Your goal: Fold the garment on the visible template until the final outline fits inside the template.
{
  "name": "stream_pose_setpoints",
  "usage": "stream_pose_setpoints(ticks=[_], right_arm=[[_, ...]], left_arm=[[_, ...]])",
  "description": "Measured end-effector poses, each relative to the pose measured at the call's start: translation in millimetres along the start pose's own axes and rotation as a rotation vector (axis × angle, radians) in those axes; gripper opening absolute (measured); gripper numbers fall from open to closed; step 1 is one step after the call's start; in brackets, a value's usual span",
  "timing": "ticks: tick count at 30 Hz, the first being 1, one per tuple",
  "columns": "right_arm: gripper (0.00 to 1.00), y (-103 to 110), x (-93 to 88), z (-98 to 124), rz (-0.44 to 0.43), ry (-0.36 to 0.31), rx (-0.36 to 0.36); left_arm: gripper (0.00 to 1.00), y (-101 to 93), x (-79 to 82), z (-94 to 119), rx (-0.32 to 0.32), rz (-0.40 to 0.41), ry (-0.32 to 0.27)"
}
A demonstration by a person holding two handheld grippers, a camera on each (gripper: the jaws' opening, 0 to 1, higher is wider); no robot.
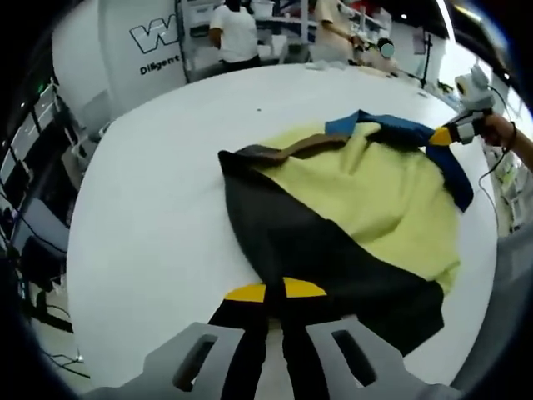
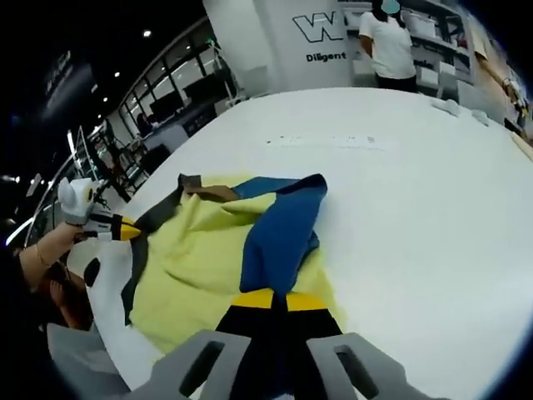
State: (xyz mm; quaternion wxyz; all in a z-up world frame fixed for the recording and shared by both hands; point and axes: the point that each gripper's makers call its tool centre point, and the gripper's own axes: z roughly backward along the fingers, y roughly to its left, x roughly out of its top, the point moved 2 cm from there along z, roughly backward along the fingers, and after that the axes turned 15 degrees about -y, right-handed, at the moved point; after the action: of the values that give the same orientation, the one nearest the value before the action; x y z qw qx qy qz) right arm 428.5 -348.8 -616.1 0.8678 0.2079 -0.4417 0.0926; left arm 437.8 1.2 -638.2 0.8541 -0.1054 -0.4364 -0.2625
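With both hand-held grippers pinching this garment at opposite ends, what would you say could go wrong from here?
1. The garment lies bunched, its blue sleeve folded over the yellow body; lifting now may lock in wrinkles and an uneven outline.
2. The left hand-held gripper pinches only the dark edge, so the fabric might slip out.
3. The garment sits near the white table edge on the right hand-held gripper side, and could slide off.

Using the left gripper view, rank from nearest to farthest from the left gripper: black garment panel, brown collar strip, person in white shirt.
1. Black garment panel, pinched at the left gripper.
2. Brown collar strip, mid-table.
3. Person in white shirt, beyond the white table.
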Motion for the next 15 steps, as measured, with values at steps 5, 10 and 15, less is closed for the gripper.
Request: stream_pose_setpoints(ticks=[5, 10, 15], right_arm=[[0.00, -8.8, 1.6, 6.6, 0.009, 0.004, -0.023], [0.00, -11.8, -0.5, 11.2, 0.017, 0.016, -0.035], [0.00, -18.9, -4.0, 15.1, 0.012, 0.029, -0.059]], left_arm=[[0.04, 18.0, -5.9, 5.1, 0.022, -0.118, 0.057], [0.04, 27.1, -5.4, 6.3, 0.025, -0.173, 0.067], [0.04, 36.6, -9.5, 7.0, 0.036, -0.210, 0.085]])
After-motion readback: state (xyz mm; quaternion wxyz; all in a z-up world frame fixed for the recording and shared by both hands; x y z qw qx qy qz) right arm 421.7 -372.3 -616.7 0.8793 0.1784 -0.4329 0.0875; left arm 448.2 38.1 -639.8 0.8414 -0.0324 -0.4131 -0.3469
